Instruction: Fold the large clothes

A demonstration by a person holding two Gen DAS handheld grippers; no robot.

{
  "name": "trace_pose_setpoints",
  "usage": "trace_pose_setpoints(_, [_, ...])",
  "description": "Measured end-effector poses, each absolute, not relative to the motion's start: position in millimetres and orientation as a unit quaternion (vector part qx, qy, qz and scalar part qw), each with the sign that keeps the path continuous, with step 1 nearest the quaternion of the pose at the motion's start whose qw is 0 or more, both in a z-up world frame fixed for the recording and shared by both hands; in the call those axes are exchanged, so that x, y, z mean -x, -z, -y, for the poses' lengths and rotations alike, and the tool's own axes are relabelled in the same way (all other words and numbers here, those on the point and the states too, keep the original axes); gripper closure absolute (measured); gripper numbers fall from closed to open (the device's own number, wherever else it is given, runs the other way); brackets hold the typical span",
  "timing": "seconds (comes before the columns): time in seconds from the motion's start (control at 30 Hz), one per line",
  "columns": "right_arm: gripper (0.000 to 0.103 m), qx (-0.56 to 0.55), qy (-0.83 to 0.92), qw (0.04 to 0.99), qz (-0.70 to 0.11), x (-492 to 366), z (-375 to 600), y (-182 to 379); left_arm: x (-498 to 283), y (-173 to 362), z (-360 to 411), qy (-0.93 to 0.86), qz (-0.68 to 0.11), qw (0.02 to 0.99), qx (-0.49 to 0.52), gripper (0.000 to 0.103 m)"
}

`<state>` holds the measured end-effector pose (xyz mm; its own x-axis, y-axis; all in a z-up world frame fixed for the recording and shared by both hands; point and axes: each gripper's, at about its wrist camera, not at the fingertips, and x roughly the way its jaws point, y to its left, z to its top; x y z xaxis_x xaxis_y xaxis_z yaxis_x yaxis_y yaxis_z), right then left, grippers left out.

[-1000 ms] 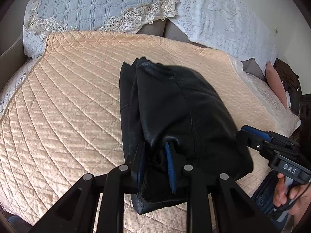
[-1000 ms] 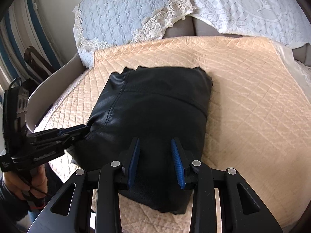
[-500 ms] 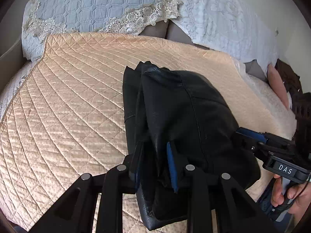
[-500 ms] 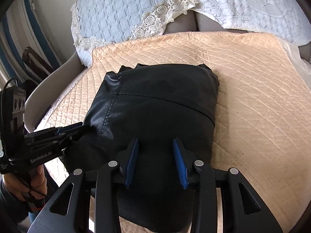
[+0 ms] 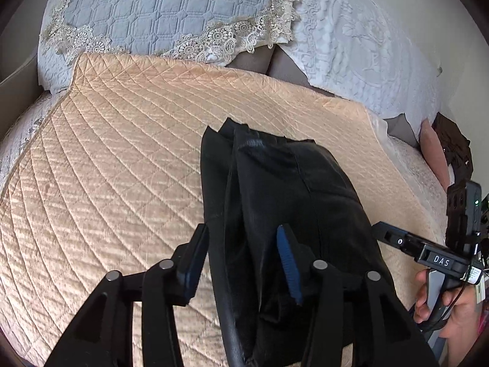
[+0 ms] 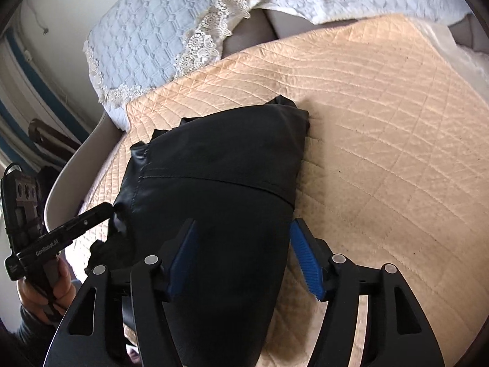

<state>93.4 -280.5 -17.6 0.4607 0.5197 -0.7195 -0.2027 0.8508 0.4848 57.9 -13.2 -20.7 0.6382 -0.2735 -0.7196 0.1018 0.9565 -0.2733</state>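
A bed covered with a peach quilted bedspread [image 5: 128, 165] fills both views, with a pale blue lace-edged pillow [image 5: 159, 15] at its head. Well below that pillow, near the foot edge of the bedspread, lies a black leather-like garment [image 6: 220, 165], folded into a thick, puffy bundle. The left tool [image 5: 241, 257] and right tool [image 6: 244, 260] have both just been opening; each now stands released, jaws spread around the near end of the bundle without pressing it. The stiff, glossy material looks springy, so the layers may well spring apart once let go. The near end sits close to the bed's edge and could slide off. A closing tool might also snag a loose inner layer and drag the fold askew.
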Motion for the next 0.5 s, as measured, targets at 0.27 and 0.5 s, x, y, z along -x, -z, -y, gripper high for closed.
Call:
trace_pose_setpoints(0.27, [0.035, -0.219, -0.241, 0.812, -0.485, -114.3, 286.4, 36.7, -78.7, 27.2, 17.3, 0.12, -0.42, 0.892, 0.114, 0.044])
trace_pose_setpoints(0.5, [0.03, -0.256, -0.258, 0.793, -0.489, -127.4, 290.3, 51.5, -96.9, 56.4, 2.8, 0.144, -0.443, 0.869, 0.167, 0.032])
